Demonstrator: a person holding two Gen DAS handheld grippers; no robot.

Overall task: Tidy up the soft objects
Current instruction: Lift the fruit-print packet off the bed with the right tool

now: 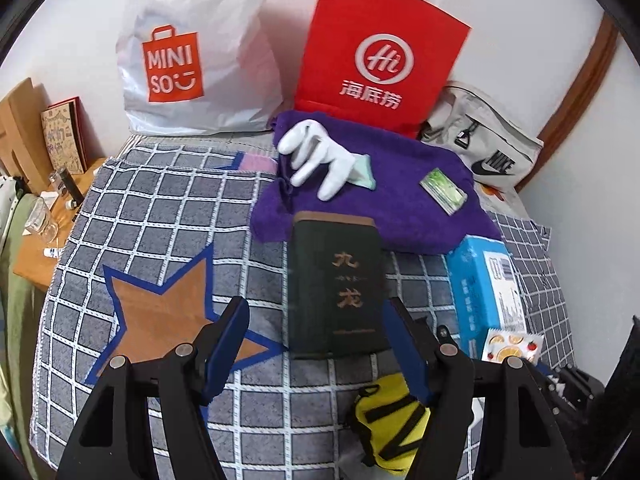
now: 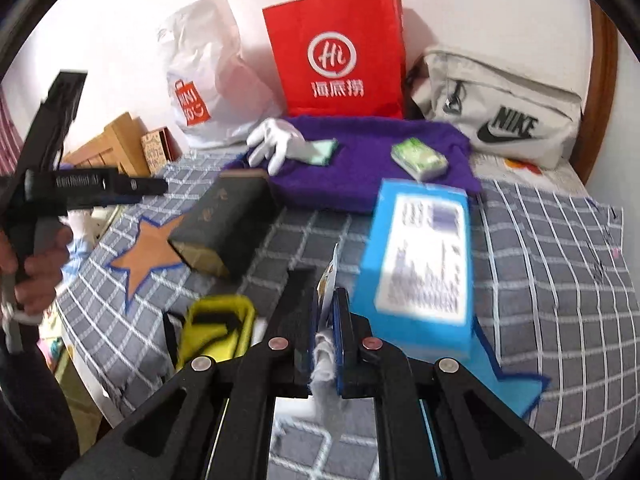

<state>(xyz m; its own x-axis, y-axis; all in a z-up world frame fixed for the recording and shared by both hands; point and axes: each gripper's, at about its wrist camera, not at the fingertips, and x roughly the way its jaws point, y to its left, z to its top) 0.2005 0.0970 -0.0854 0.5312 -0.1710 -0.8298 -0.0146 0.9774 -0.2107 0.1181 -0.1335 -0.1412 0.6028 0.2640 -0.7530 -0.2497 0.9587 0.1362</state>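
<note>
My left gripper (image 1: 316,308) is open and hovers over a dark green box (image 1: 336,280) with gold characters, which lies on the checked blanket (image 1: 160,208); its fingers do not press it. My right gripper (image 2: 326,292) is shut on a thin fruit-printed packet (image 2: 329,276), seen edge-on, with white fluff below it. The same packet (image 1: 512,346) shows at the right of the left wrist view. A purple towel (image 2: 360,168) lies at the back with a white glove (image 2: 276,140) and a green tissue packet (image 2: 418,158) on it. A yellow-and-black pouch (image 2: 218,328) lies near me.
A blue tissue box (image 2: 420,264) sits just right of my right gripper. A red paper bag (image 2: 336,52), a white Miniso bag (image 2: 208,76) and a beige Nike bag (image 2: 500,116) line the wall. A hand (image 2: 36,272) holds the left gripper (image 2: 156,187). A wooden side table (image 1: 44,248) stands left.
</note>
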